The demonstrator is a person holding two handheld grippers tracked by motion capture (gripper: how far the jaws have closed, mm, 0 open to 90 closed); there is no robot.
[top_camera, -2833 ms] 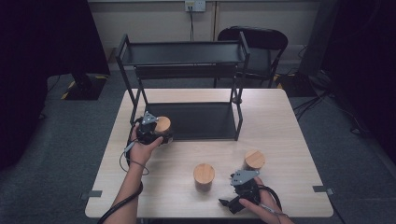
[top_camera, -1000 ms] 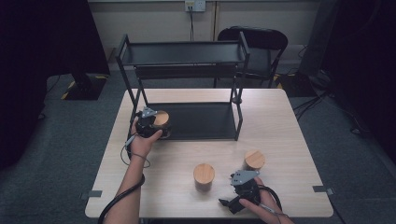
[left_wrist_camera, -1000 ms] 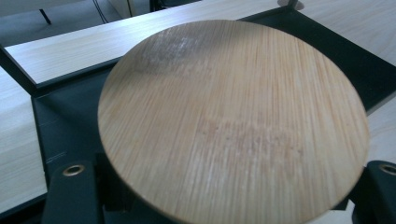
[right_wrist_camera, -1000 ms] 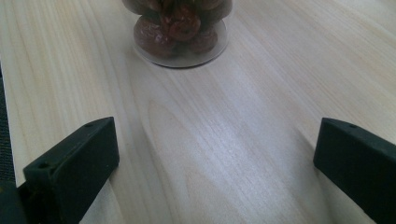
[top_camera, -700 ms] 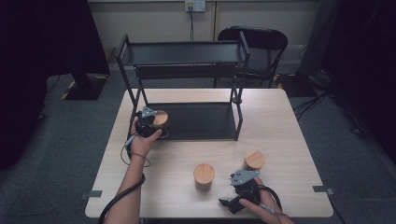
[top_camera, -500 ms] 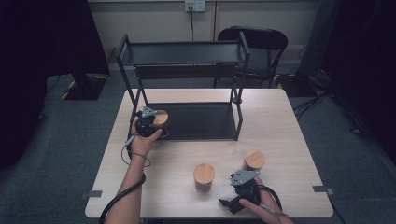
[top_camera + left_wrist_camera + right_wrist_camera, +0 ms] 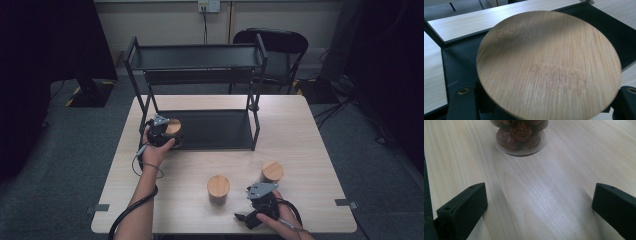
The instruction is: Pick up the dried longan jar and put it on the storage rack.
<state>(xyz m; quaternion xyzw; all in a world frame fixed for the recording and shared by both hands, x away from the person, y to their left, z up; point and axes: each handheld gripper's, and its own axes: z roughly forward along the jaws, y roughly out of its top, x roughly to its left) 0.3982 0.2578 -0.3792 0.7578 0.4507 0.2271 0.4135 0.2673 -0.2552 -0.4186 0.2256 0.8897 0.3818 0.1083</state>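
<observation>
The jar with the bamboo lid sits at the left front corner of the rack's lower shelf, upright, its round lid facing up. The left gripper has its fingers clamped on the jar from the near-left side; in the left gripper view the lid spans the space between the two black fingers, with the dark shelf tray and the pale worktop behind it. The left hand holds that gripper at the shelf's front edge, its cable trailing back along the forearm.

Two more jars stand on the worktop in front of the rack, well apart from the first: one near the middle, one to its right. The right gripper rests low near the worktop's front edge, just in front of those two, its fingers spread wide with bare wood between them. In the right gripper view a clear jar of dark round fruits stands ahead of the fingers, untouched.

A black chair stands behind the worktop.
</observation>
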